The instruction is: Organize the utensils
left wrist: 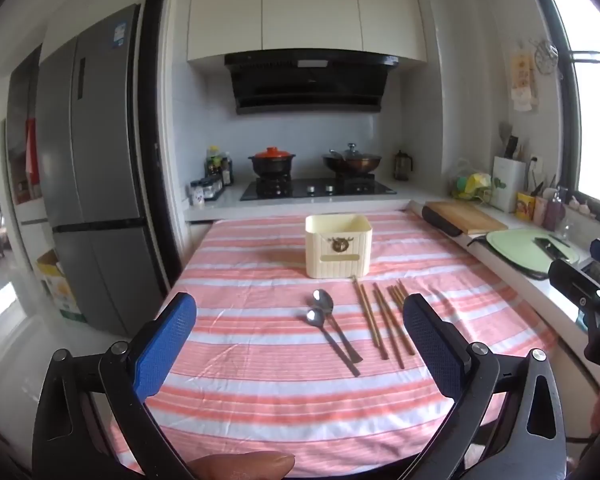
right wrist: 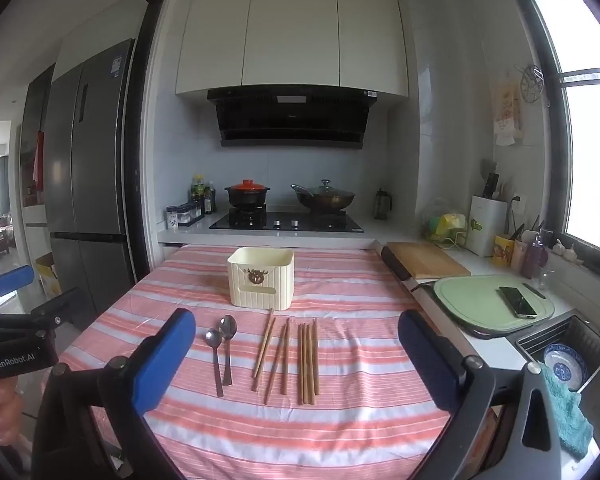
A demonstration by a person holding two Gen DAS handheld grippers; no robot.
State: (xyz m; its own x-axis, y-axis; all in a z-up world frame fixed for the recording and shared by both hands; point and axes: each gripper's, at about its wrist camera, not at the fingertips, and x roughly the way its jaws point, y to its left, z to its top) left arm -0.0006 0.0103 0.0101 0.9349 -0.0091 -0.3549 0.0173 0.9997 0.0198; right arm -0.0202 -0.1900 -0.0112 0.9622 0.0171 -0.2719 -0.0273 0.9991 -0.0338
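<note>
The worktop point(right wrist: 340, 420), covered by a pink-and-white striped cloth, carries all task items. A cream ribbed plastic utensil box point(right wrist: 261, 280) stands upright toward its far edge, open at the top. Nearer the camera lie two stainless-steel spoons point(right wrist: 222, 350) side by side, bowls toward the box, handles crossing as seen from the left wrist view. Just to their right lie several brown wooden chopsticks point(right wrist: 296, 360), roughly parallel, tips pointing at the box; one tip reaches the box base.

The left gripper point(left wrist: 300, 348) hovers above the near part of the worktop, blue-padded jaws spread wide, with nothing between them. The right gripper point(right wrist: 292, 360) is likewise spread wide and holds nothing. A thumb point(left wrist: 244, 466) shows at the lower edge of the left wrist view.
</note>
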